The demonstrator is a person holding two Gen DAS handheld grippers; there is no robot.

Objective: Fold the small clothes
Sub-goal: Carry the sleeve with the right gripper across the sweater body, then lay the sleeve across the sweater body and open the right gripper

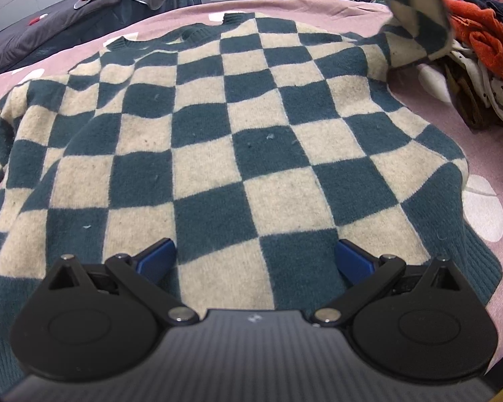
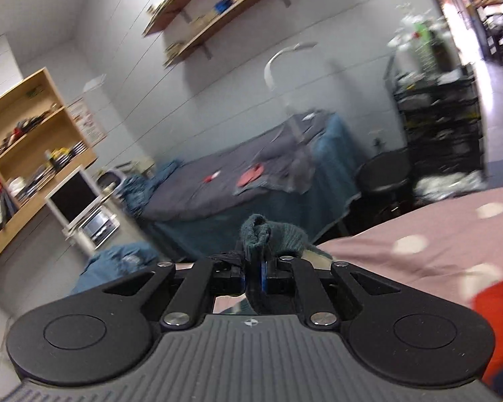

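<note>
bed: pink cover with white dots (image 1: 452, 127), carries everything you're working on.
sweater: dark-teal and cream checkered knit (image 1: 218, 154), spread flat over most of the bed, ribbed collar toward the far edge, ribbed hem at the near edge under your left gripper.
sleeve: your right-side sleeve (image 1: 415, 16) is lifted off the bed near the far right corner, hanging in the air above the shoulder.
clothes pile: orange, white and dark garments (image 1: 479, 53) heaped at the bed's right edge, just beside the lifted sleeve.
left gripper: yours (image 1: 255, 258) hovers over the hem at the near edge, blue fingers (image 1: 156, 259) spread wide apart, nothing between them; contact with the knit can't be told.
right gripper: yours (image 2: 255, 279) has its fingers pressed together on the teal ribbed cuff (image 2: 268, 234), which bunches up past the tips; view is motion-blurred, bed edge to its right.
</note>
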